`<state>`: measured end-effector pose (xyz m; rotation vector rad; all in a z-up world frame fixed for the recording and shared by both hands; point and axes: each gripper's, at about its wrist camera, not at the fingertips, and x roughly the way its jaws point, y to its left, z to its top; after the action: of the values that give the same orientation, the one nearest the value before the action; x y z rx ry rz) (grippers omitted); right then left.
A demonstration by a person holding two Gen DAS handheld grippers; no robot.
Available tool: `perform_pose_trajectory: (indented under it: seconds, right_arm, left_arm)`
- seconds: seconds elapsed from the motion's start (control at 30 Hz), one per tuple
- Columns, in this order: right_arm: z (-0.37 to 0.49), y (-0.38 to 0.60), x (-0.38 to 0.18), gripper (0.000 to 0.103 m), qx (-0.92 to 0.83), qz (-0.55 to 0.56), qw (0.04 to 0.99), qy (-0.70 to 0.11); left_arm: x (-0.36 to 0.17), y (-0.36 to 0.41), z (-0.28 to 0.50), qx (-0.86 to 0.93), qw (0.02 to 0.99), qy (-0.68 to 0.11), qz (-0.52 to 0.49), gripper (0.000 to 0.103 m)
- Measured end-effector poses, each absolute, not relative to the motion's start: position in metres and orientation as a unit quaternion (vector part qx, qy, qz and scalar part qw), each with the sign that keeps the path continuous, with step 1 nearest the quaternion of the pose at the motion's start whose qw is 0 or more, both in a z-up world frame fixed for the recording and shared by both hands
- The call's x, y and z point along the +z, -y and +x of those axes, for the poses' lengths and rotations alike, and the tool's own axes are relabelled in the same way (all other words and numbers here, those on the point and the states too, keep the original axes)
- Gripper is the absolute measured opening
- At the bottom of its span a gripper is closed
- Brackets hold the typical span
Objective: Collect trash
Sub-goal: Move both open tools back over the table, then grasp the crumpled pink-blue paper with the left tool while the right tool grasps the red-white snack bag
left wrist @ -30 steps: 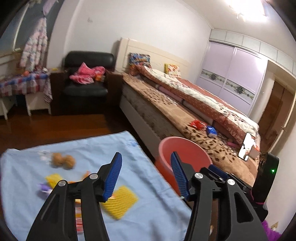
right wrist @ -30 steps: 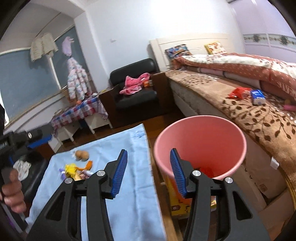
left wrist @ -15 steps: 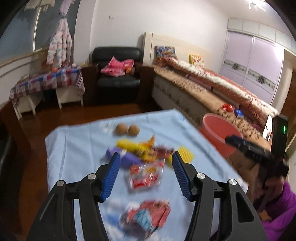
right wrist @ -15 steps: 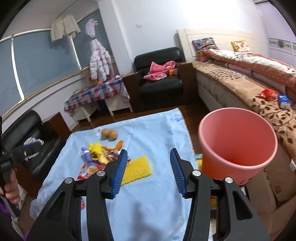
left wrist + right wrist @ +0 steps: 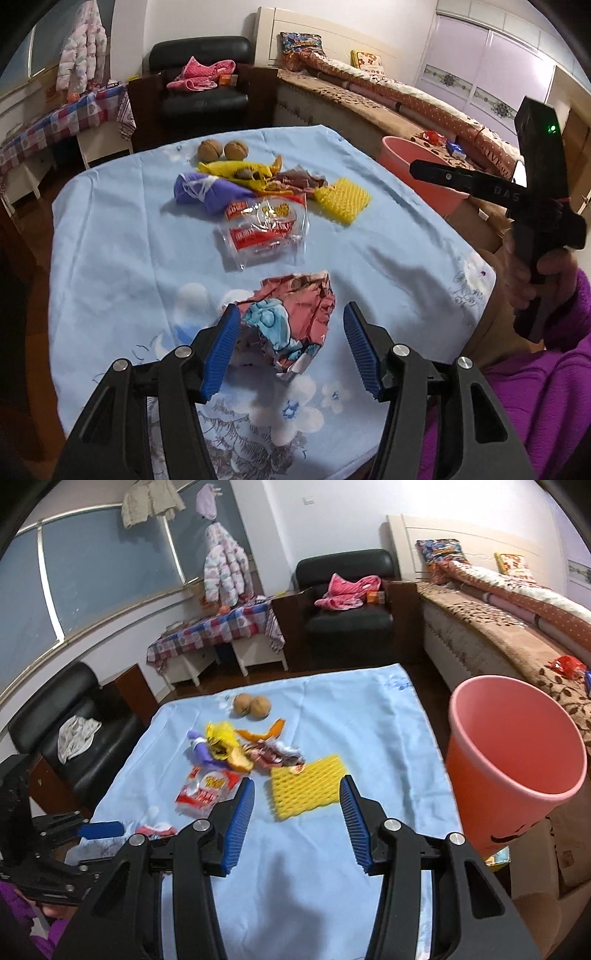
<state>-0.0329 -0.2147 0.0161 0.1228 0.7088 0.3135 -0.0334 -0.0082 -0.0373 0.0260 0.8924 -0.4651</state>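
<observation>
Crinkled foil wrapper (image 5: 295,317), red and blue, lies on the blue cloth (image 5: 110,258) near the counter's front edge, between the fingers of the left gripper (image 5: 290,343); fingers wide open, pads either side of it, left pad just beside its edge, whether touching I can't tell, right pad clear of it, nothing gripped. Beyond it on the cloth: clear snack bag (image 5: 266,229) with red print, then a cluster of purple wrapper (image 5: 205,190), yellow wrapper (image 5: 236,170), orange peel (image 5: 264,733) and a reddish torn wrapper (image 5: 299,181), all touching or overlapping. Yellow foam net (image 5: 343,199) sits at the right end of the cluster, just beside the reddish wrapper. Two walnuts (image 5: 221,149) side by side at the far edge of the pile, apart from the rest. Right gripper (image 5: 297,821) hangs above the cloth, fingers roughly half apart, empty; in its view the foam net shows between the fingers but further off, not touched. Pink bin (image 5: 513,753) stands off the counter's right edge, next to the bed (image 5: 498,635), mouth open; inside not visible. A hand (image 5: 546,273) in a purple sleeve (image 5: 554,387) holds the right gripper's handle. Background: black armchair (image 5: 347,602) with pink clothes, checked table (image 5: 221,627), jacket (image 5: 223,568) hanging at the window.
</observation>
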Motion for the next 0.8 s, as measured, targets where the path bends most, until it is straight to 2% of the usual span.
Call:
perform_pose_trajectory:
  seconds: [0.03, 0.13, 0.23, 0.27, 0.43, 0.8]
  right_arm:
    - [-0.033, 0.213, 0.016, 0.049, 0.155, 0.057, 0.923, -0.347]
    - [-0.032, 0.206, 0.012, 0.049, 0.159, 0.047, 0.92, -0.355]
    - [-0.029, 0.2, 0.006, 0.049, 0.166, 0.048, 0.913, -0.37]
    - [-0.027, 0.198, 0.005, 0.049, 0.17, 0.05, 0.91, -0.375]
    - [-0.016, 0.186, -0.007, 0.049, 0.19, 0.068, 0.891, -0.406]
    - [0.016, 0.144, -0.03, 0.049, 0.225, 0.081, 0.861, -0.449]
  left_arm:
    - [-0.038, 0.009, -0.032, -0.223, 0.876, -0.426, 0.013, 0.057]
    - [-0.044, 0.01, -0.029, -0.222, 0.879, -0.422, 0.018, 0.048]
    - [-0.049, 0.005, -0.025, -0.221, 0.88, -0.421, 0.015, 0.024]
    - [-0.05, 0.002, -0.024, -0.221, 0.879, -0.421, 0.008, 0.023]
    - [-0.043, -0.014, -0.023, -0.21, 0.89, -0.404, -0.023, 0.017]
    - [-0.025, -0.055, -0.016, -0.173, 0.906, -0.374, -0.096, 0.017]
